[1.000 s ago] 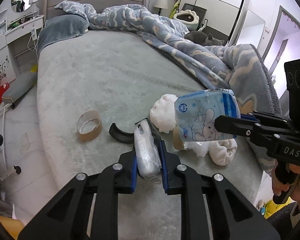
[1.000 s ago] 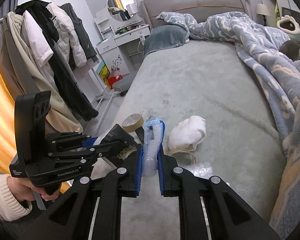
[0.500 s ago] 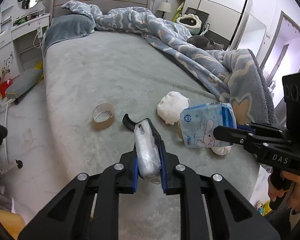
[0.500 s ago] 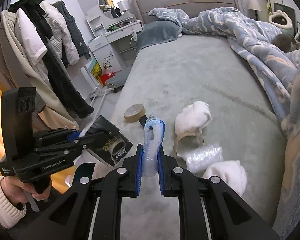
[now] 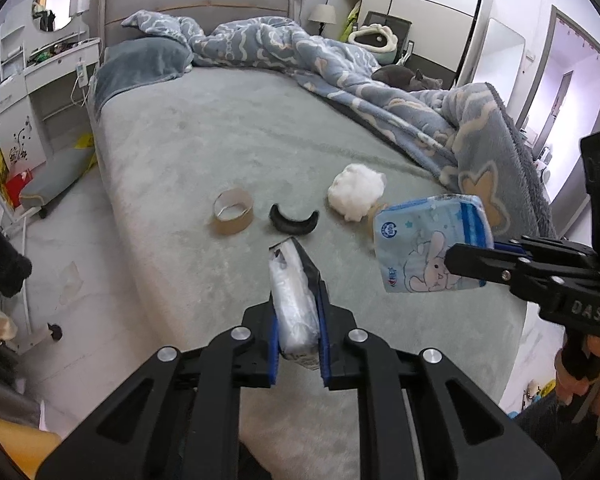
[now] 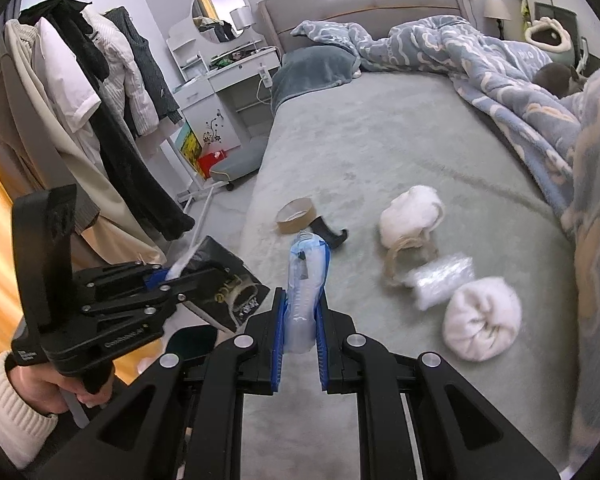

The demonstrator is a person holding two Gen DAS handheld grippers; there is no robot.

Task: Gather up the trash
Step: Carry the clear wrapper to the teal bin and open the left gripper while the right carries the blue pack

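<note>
Blue tissue pack (image 6: 305, 292), upright, lengthwise in right gripper (image 6: 300, 344)

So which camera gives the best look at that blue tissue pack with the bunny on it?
The left wrist view: the blue tissue pack shows its printed face, clamped in the right hand-held gripper. The right wrist view shows it only edge-on between the fingers.
</note>
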